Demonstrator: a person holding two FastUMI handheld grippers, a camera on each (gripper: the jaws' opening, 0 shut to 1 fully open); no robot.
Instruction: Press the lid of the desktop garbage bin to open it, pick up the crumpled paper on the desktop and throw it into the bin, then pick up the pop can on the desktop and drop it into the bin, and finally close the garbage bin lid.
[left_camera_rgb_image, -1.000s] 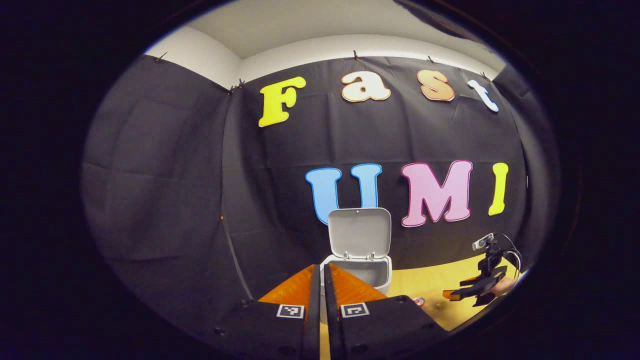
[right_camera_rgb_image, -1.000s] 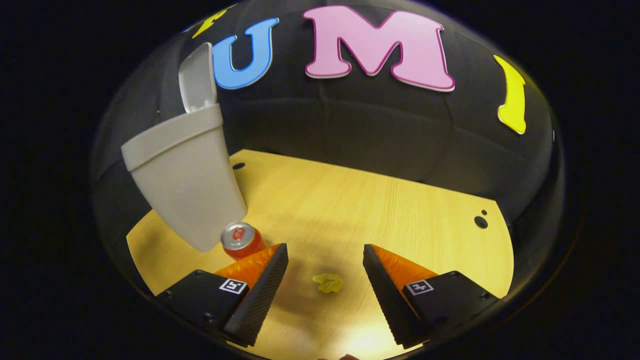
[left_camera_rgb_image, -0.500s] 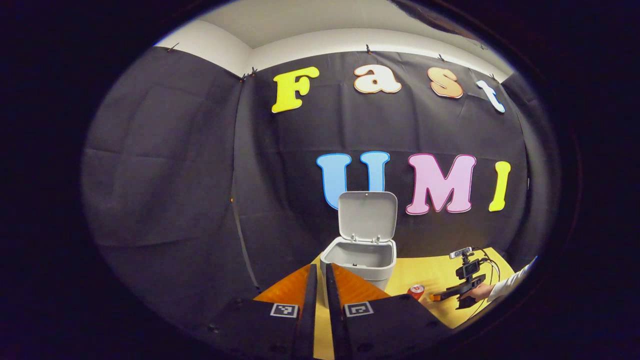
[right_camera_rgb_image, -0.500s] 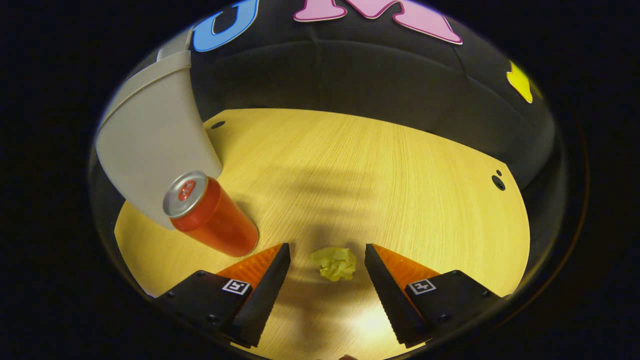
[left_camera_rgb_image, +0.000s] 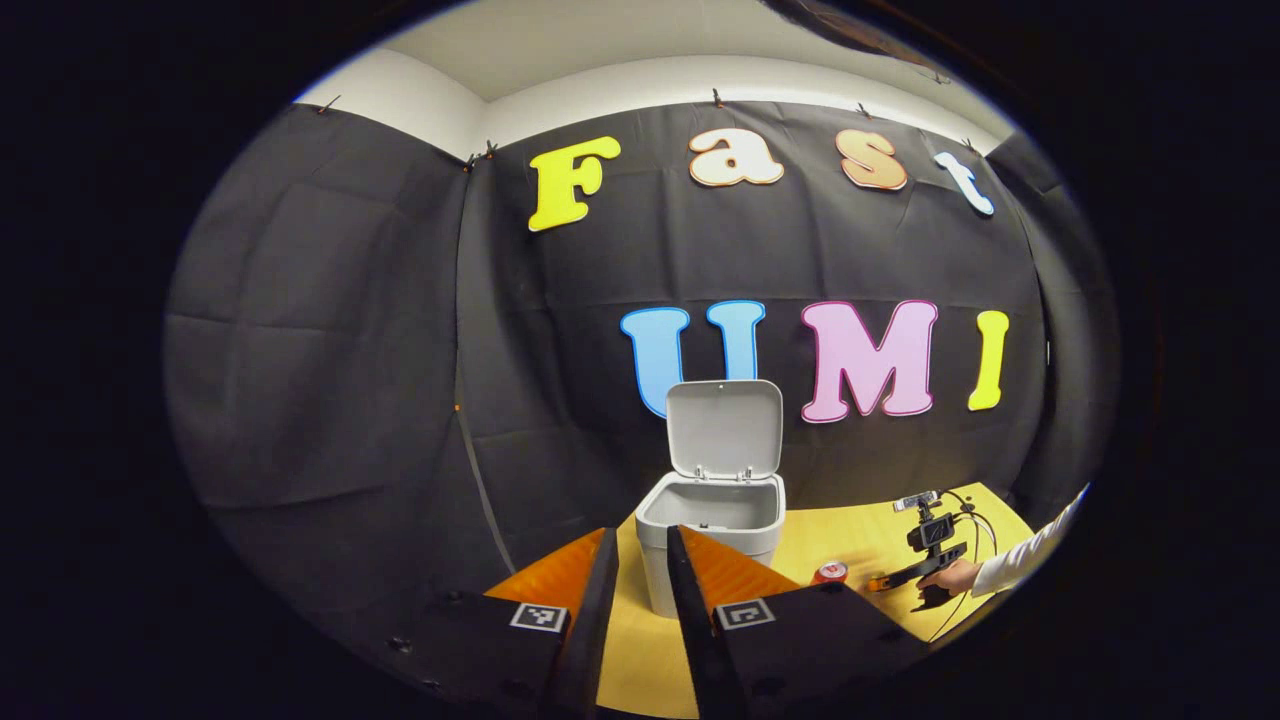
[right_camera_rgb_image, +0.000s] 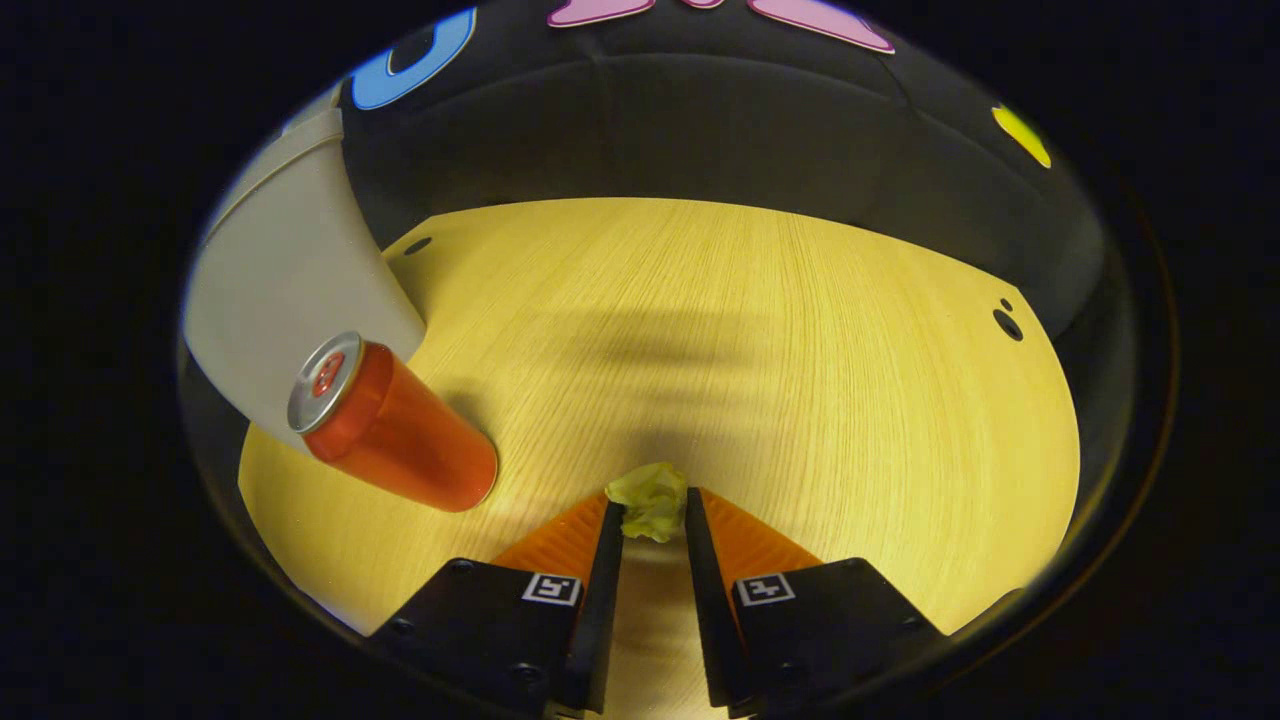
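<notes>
One garbage bin (left_camera_rgb_image: 712, 530), one pop can (right_camera_rgb_image: 395, 430), one crumpled paper (right_camera_rgb_image: 650, 498), on one desk (right_camera_rgb_image: 800, 350); two claws (left_camera_rgb_image: 640, 545) (right_camera_rgb_image: 652, 510).

pop can (right_camera_rgb_image: 395, 430) beside bin (right_camera_rgb_image: 290, 300), paper (right_camera_rgb_image: 650, 497) right

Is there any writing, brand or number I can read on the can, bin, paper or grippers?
Can: none readable; side looks plain.
Bin: none.
Paper: none.
Right gripper, left gripper: square coded tags, no words.
</notes>
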